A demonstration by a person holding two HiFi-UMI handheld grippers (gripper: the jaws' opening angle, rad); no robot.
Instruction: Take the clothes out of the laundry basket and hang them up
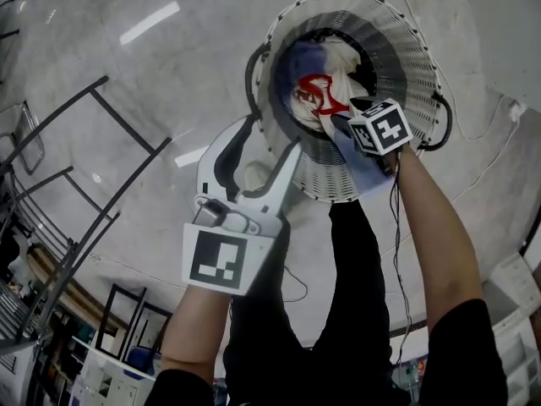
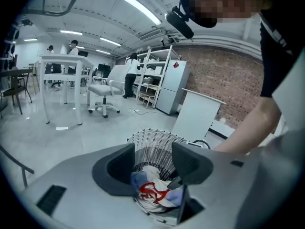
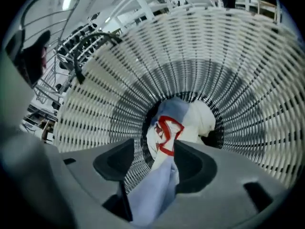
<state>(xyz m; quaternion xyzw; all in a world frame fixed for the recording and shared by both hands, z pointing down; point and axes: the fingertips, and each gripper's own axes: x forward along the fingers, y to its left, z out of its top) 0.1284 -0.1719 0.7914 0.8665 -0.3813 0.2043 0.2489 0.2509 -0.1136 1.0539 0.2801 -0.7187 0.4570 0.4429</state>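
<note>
All the clothes (image 1: 325,91) I can see lie bunched at the bottom of the basket (image 1: 406,49), a white, blue and red heap, so I judge the job barely begun: nothing is lifted out, and no garment shows on the rack (image 1: 84,193) off to my left. My right gripper (image 1: 342,118) is down inside the basket with its jaws wide apart; a strip of blue cloth (image 3: 157,190) runs up between them from the heap, but the pads are not squeezing it. My left gripper (image 1: 272,134) hovers just outside the rim, jaws also apart and empty, with the heap in line beyond them. What is left, as I read it, is nearly everything: close on the cloth, draw it out, carry it to the rack and hang it, then the rest. I cannot tell how many garments make up the heap, since they are folded into each other and cover the basket floor. Most of the rack is cut off at the picture's edge, and whether the blue strip brushes one pad is hard to make out.
</note>
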